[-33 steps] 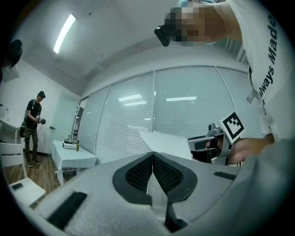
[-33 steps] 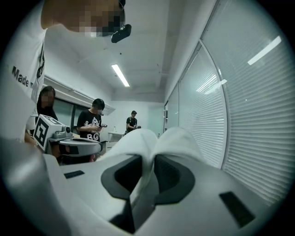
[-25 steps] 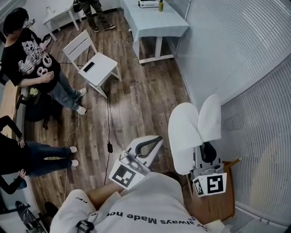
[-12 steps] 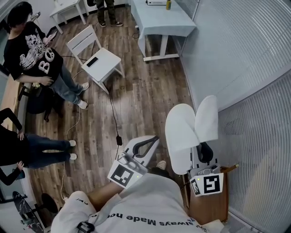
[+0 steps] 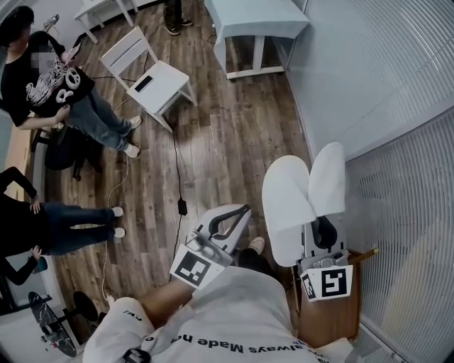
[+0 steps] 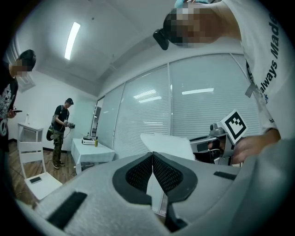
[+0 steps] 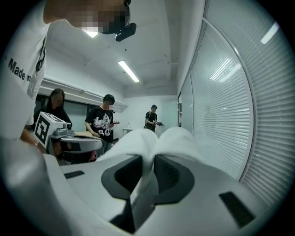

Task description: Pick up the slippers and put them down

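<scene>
**Right gripper view:** the right gripper point(image 7: 146, 173) is clamped on the pair of white slippers point(image 7: 161, 140). They are pressed flat against each other, and their toes rise past the jaws beside the blinds point(image 7: 226, 115).

**Left gripper view:** the left gripper point(image 6: 152, 161) has its jaws together, tips touching, with nothing between them. The slippers show beyond the jaws.

**Head view only:** the slippers hang in the air over the wooden floor point(image 5: 227, 149), clear of it. The left gripper is level with them, near but apart.

**Change from the earliest frame:**
- The chair point(image 5: 152, 78) and table point(image 5: 259, 18) sit higher in the head view, and the top edge now cuts the table.
- A shoe point(image 5: 256, 244) has come into view between the grippers.
- The slippers remain clamped in the same pose.
</scene>
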### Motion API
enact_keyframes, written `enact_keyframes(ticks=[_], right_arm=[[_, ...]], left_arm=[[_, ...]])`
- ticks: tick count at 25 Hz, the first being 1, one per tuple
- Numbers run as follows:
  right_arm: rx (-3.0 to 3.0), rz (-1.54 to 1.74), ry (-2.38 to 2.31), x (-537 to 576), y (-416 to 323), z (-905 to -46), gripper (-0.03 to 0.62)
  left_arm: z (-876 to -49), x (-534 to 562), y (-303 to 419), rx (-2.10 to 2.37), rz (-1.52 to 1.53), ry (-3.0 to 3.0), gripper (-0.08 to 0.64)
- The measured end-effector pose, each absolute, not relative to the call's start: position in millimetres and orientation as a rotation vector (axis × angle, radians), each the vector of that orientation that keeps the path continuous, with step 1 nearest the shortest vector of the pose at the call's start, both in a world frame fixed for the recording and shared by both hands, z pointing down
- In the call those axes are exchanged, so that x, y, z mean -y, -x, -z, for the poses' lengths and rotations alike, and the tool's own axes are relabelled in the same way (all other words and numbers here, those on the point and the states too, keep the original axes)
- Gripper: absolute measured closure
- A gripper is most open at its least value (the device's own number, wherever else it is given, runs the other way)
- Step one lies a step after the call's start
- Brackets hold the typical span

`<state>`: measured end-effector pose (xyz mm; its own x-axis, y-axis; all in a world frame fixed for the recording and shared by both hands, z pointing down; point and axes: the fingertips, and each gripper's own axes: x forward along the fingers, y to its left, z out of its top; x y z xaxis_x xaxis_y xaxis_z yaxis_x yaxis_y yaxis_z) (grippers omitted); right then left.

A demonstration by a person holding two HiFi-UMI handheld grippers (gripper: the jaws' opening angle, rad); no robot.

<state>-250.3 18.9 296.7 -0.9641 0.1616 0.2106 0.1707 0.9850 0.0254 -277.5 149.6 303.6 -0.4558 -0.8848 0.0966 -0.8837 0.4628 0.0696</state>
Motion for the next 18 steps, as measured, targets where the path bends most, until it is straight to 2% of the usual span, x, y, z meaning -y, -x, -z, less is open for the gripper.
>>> enact_keyframes(ticks=[18], right_arm=[[2.812,0.04,0.229,-12,267,-406,0.528]], left_arm=[[-398,-141,294,2.49,-0.043,-1.593,0.547]])
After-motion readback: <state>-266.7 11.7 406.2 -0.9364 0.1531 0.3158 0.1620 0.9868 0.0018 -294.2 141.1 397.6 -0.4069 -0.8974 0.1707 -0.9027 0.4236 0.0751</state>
